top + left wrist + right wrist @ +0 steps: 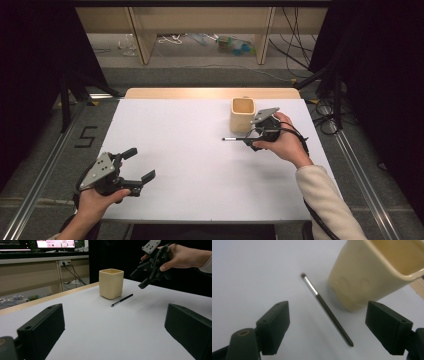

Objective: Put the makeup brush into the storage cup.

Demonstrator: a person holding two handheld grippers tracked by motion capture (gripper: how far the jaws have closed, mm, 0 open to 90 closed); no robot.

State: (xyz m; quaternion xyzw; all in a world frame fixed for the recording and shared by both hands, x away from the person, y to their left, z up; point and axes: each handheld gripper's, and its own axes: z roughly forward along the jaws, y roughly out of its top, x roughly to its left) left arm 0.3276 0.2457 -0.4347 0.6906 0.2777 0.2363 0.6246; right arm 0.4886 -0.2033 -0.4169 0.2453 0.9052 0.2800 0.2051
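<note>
From above, we see the white surface [200, 165] with a cream cup [243, 114] near its far right part and a thin black brush [235, 139] lying flat just in front of it, tip toward the left. Our right tongs [250, 141] hover over the handle end of the brush, jaws apart as far as we can judge at this distance. Our left tongs [140, 167] rest well apart from both things, near the front left, jaws spread and holding nothing

Along the left tongs [112, 335], we see both black jaws wide apart over bare surface. Farther off the cup [111, 283] stands upright, the brush [122, 300] lies beside its base without touching it, and the right tongs [140, 280] hang above the far end of the brush

Along the right tongs [327, 332], the jaws stand open on either side of the brush [327, 310], not yet touching it. Its bristle tip and silver ferrule point away; the dark handle runs back between the jaws, close to the cup [362, 277]

We judge the brush light, stiff and slim, with a smooth round handle that may roll or slip. We would close on the dark handle near its middle, squarely across it, sparing the bristles, and lift gently so that it does not swing against the cup
</note>
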